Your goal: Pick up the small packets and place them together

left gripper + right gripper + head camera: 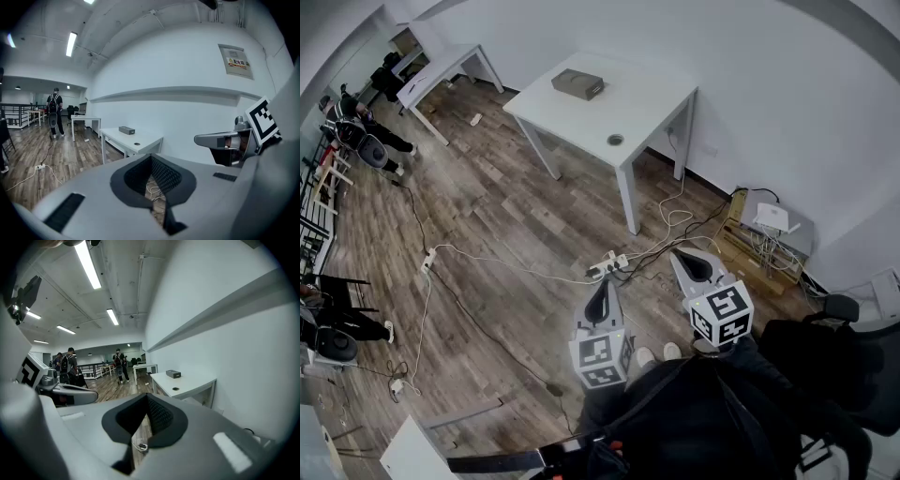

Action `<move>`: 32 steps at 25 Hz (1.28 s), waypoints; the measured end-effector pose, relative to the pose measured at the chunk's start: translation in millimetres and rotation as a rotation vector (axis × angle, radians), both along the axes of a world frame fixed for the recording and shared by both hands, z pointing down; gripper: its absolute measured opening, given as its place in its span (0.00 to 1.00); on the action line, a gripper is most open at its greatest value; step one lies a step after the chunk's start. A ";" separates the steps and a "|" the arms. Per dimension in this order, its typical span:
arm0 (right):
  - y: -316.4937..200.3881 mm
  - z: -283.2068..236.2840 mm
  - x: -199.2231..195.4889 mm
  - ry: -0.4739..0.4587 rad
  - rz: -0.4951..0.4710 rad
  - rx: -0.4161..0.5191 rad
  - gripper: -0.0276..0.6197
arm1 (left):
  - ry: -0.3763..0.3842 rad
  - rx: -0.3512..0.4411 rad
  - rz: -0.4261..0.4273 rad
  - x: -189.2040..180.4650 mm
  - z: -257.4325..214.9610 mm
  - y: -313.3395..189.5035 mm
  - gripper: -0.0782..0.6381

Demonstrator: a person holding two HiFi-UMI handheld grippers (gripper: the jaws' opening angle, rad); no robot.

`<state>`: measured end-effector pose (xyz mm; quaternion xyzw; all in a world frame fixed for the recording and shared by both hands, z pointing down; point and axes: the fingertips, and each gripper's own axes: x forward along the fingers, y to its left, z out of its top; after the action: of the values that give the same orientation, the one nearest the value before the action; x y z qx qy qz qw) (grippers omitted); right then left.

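Seen low centre: grey left claw [601,289] and right claw [680,257], both pressed together, empty, well apart from the white rectangular desk [647,108] upper centre. No small packets discernible there, only a flat brown box [577,83] — approach first, then spread over one packet

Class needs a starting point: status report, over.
Left gripper and right gripper shut, empty. No small packets visible. White rectangular table ahead carries a grey box. White cables, power strip on floor between.

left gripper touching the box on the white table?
Apart. The head view shows the left gripper over the wood floor, with bare floor between it and the white table that carries the box.
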<state>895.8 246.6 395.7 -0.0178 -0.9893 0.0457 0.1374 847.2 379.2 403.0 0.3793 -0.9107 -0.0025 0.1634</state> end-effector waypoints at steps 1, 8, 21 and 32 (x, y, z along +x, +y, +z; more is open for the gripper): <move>0.7 0.2 0.1 -0.001 0.000 -0.001 0.04 | 0.002 -0.001 -0.001 0.5 1.5 1.3 0.11; 3.1 3.8 0.6 0.001 -0.007 -0.008 0.04 | 0.009 0.004 -0.008 2.8 4.5 2.7 0.11; 3.4 5.7 -0.1 -0.002 -0.017 -0.025 0.04 | 0.024 -0.008 -0.028 3.4 10.0 9.0 0.11; -11.4 19.9 -4.6 0.011 -0.053 -0.039 0.04 | 0.076 -0.042 -0.095 3.3 40.0 12.1 0.11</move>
<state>891.2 235.2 415.6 -0.0463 -0.9866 0.0613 0.1436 850.5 391.2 443.0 0.3319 -0.9206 -0.0054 0.2055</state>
